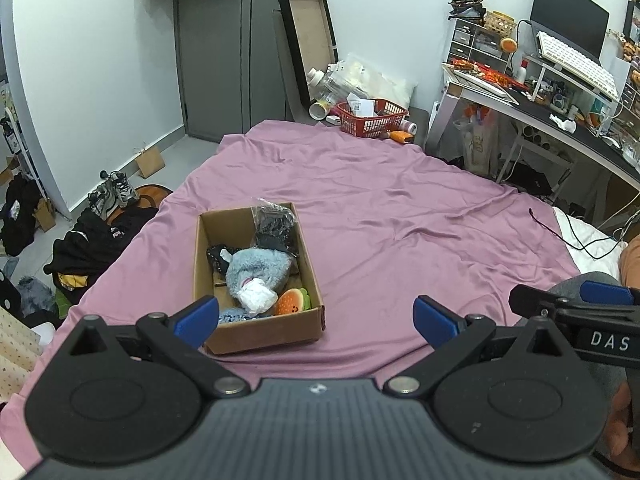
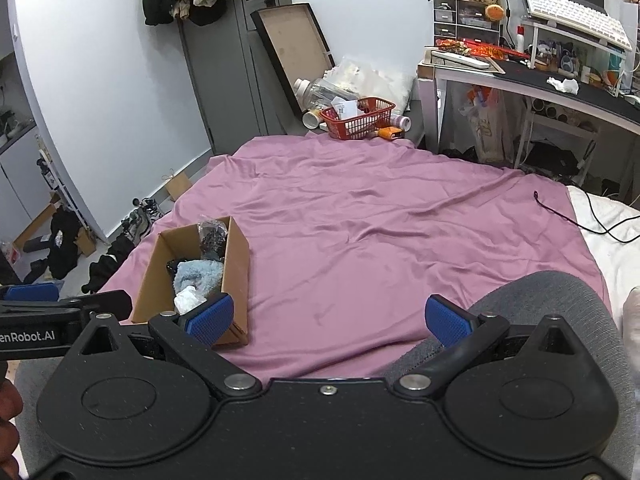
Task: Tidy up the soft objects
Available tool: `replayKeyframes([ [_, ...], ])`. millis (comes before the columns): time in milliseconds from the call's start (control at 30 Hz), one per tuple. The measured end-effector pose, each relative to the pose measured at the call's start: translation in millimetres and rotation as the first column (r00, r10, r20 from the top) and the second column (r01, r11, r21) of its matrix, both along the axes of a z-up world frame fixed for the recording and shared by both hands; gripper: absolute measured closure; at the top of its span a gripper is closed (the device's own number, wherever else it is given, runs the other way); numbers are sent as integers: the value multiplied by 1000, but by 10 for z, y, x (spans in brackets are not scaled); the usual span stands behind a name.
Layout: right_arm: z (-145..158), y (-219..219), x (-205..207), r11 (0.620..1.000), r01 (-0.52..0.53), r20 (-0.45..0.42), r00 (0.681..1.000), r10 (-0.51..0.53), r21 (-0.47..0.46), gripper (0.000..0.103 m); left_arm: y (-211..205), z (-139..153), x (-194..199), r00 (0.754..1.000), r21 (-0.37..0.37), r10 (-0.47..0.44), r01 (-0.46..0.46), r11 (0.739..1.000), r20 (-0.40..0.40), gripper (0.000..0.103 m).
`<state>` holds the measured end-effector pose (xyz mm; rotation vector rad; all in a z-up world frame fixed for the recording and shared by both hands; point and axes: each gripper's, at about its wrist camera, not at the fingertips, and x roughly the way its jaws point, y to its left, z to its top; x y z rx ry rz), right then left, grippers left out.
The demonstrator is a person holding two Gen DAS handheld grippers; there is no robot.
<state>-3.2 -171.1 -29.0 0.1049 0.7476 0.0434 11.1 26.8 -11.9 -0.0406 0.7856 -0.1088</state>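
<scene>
A mauve sheet (image 1: pixel 360 208) covers the bed ahead of me, with a grey door (image 1: pixel 236 48) and a cluttered desk (image 2: pixel 560 92) beyond. My left claw (image 1: pixel 316 320) and right claw (image 2: pixel 328 316) both gape wide, holding nothing. The cardboard box (image 1: pixel 264 332) lies just ahead of my left claw, its long axis running away from me, with a blue plush (image 1: pixel 260 272) inside.

The pink bedsheet (image 1: pixel 380 208) lies bare from 12 to 3 o'clock, so passage there is unhindered. At 11 o'clock the way is blocked by a cardboard box (image 1: pixel 260 332), filled with soft items. A red basket (image 1: pixel 372 118) stands well apart at 12 o'clock.
</scene>
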Motion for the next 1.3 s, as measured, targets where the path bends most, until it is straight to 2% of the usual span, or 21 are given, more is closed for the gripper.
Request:
replayKeyframes([
  [1300,9,-46,12,999,34,-4,999,-34,-2,0,31,-4,-13,1000,6,-11,11,1000,-4,1],
])
